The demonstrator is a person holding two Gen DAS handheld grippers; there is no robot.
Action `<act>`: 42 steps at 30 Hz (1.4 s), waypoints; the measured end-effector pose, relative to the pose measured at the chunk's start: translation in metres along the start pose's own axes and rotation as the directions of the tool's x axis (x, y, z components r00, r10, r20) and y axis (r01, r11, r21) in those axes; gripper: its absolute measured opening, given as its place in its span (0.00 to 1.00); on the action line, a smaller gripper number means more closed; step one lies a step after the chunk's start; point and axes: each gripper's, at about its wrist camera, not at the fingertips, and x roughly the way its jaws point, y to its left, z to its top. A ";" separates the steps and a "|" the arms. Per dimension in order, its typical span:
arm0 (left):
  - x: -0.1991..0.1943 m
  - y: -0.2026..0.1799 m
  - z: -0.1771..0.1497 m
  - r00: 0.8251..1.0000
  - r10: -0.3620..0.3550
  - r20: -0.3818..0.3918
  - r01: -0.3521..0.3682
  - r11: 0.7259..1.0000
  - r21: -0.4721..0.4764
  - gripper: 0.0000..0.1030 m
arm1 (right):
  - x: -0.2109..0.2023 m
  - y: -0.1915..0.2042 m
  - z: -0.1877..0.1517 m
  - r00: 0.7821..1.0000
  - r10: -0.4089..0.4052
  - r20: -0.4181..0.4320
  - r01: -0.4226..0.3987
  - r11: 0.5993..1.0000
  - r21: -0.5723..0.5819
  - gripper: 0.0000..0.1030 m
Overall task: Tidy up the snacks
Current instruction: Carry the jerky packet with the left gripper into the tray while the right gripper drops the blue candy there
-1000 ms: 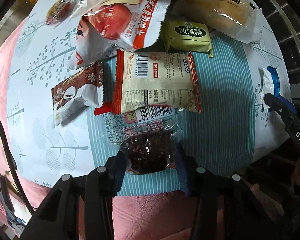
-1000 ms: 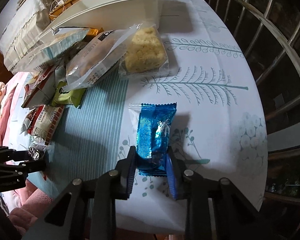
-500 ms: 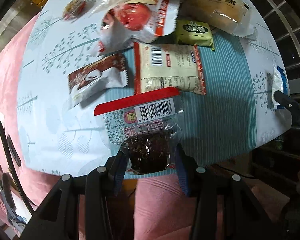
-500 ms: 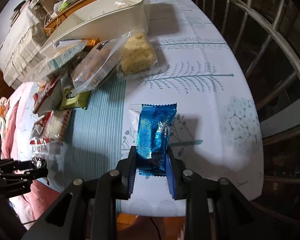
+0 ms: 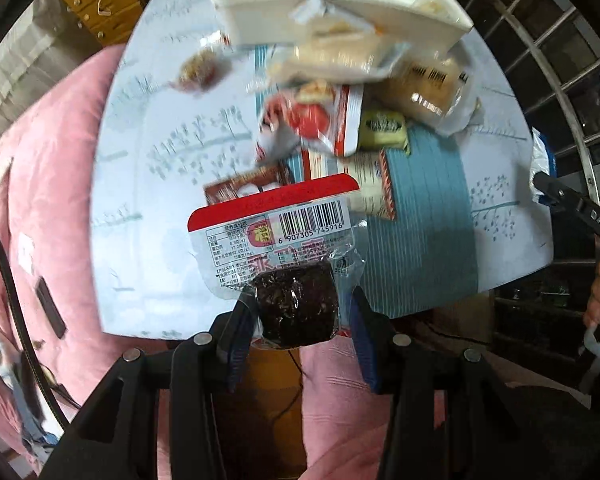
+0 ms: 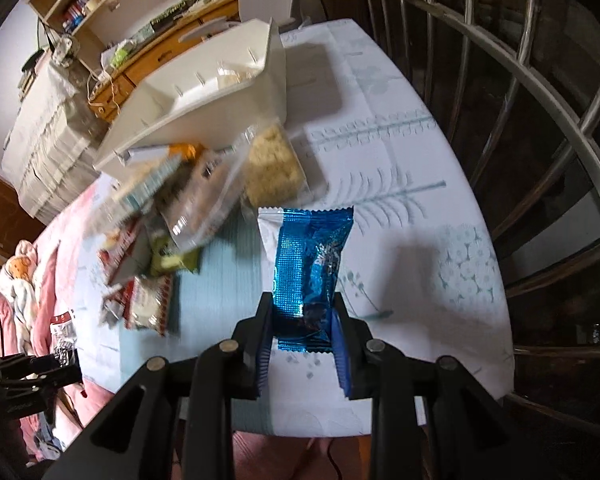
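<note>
- I am seeing the bench [image 6: 420, 208] lying under a white cloth with teal tree prints and a teal striped band down its middle; a pink blanket [image 5: 48, 168] is spreading along its left side and metal window bars [image 6: 540, 120] are curving along its right.
- The cream bin [image 6: 220, 96] is sitting at the far end of the bench, with one pale snack lying inside it.
- A loose pile of snack packets [image 5: 340, 92] is crowding the bench just in front of the bin and standing between both grippers and the bin; it is blurred in both views, but I am making out a red-and-white packet, a small green one [image 5: 382, 128] and a clear bag of pale puffed cake [image 6: 274, 168].
- My left gripper [image 5: 296, 316] is hanging above the near-left edge of the bench and pointing toward the pile, and its jaws are pinching the dark cake packet [image 5: 276, 240] at its lower end, so the red-topped barcode end is sticking up ahead of the fingers, clear of the cloth.
- My right gripper [image 6: 302, 324] is hanging over the near-right part of the bench, angled toward the bin, and its jaws are clamping the lower end of the blue foil packet [image 6: 308, 256]; that packet is standing upright in front of the puffed cake, and I cannot tell how far it is off the cloth.
</note>
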 end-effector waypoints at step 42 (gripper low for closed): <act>-0.062 -0.009 0.281 0.937 -0.164 0.309 0.130 0.983 0.130 0.43 | 0.010 0.086 0.195 0.927 0.305 0.216 -0.301 0.952 -0.054 0.26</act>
